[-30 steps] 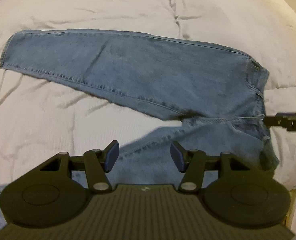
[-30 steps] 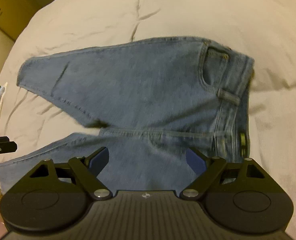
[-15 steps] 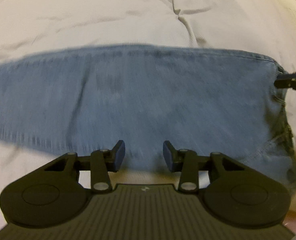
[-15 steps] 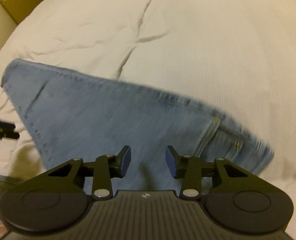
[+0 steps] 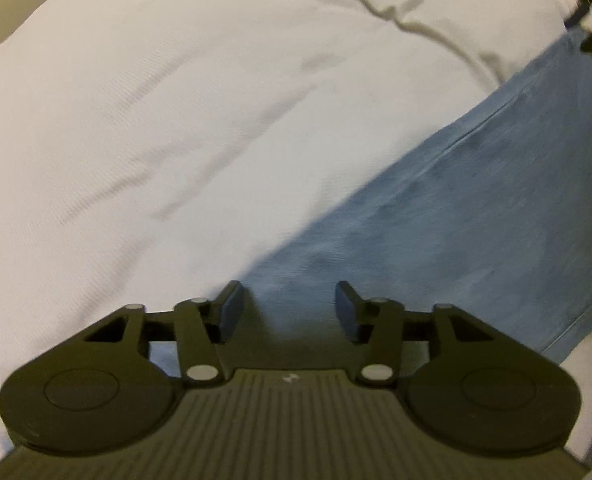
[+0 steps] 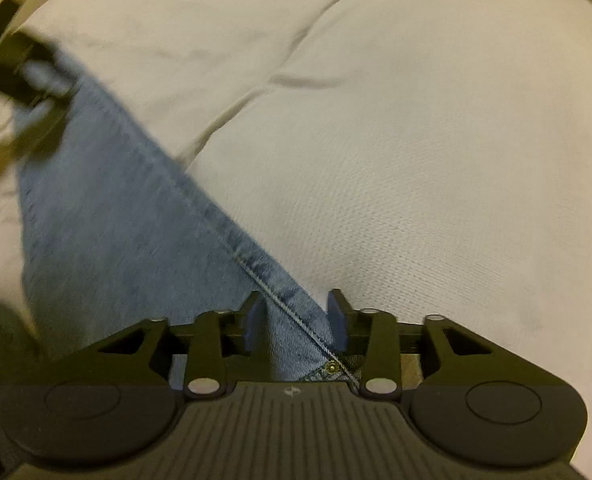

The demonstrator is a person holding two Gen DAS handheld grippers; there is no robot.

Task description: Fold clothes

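A pair of blue jeans (image 5: 476, 216) lies flat on a bed covered with a white quilt (image 5: 215, 120); there are no containers anywhere in either view, only cloth on cloth.

From the left wrist camera, the denim runs as a broad band from about six o'clock, right under the left tongs (image 5: 287, 307), up toward two o'clock, where a dark, blurred piece of the other tool shows at the frame's edge. The left tongs point steeply down at the bed. Their jaws are opening, with a wide gap between the blue pads (image 5: 231, 308). Denim lies beneath that gap, but the pads do not press on it — nothing is gripped.

From the right wrist camera, the jeans (image 6: 107, 216) stretch from six o'clock to ten o'clock, a stitched seam running along their edge. The right tongs (image 6: 296, 322) are also aimed steeply downward, and their jaws are opening. The seamed edge passes between the two pads (image 6: 253, 324), with a small metal rivet (image 6: 330, 367) visible just behind them. The cloth looks loose in the gap rather than pinched. At ten o'clock the left tool (image 6: 27, 80) appears as a dark smear over the far end of the denim; whether it touches the fabric cannot be told.

The quilt is creased at twelve o'clock in both views.
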